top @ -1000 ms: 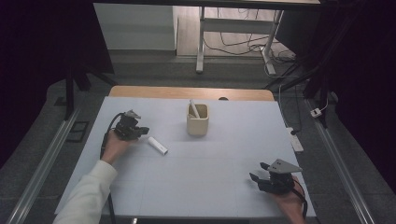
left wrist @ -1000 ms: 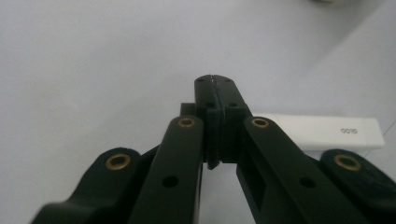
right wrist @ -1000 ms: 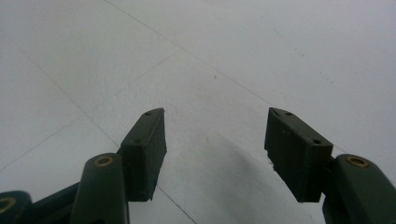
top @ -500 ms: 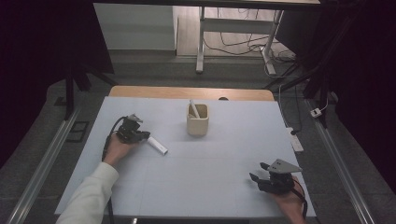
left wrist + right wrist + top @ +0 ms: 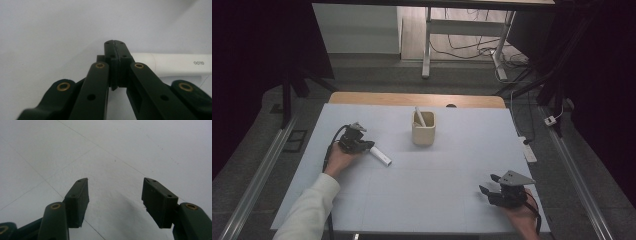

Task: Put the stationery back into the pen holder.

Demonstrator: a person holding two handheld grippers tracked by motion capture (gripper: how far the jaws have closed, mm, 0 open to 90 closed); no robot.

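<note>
A white pen-like cylinder [image 5: 380, 156] lies flat on the pale blue table top [image 5: 437, 175], left of centre. My left gripper [image 5: 369, 148] rests on the table at the cylinder's upper-left end. In the left gripper view its jaws [image 5: 115, 43] are pressed together with nothing between them, and the white cylinder [image 5: 175, 63] lies just beyond and to the right of them. A beige cup [image 5: 423, 132] stands behind the middle with a white stick [image 5: 419, 116] leaning in it. My right gripper [image 5: 488, 183] sits at the near right, open [image 5: 115, 192] over bare table.
A wooden strip [image 5: 412, 99] borders the table's far edge. A white power strip [image 5: 528, 150] lies off the right edge. Metal rails run along both sides, and desk legs and cables stand on the floor beyond.
My left gripper has crept slightly toward the white cylinder's end. The cylinder, the cup and my right gripper have stayed put.
</note>
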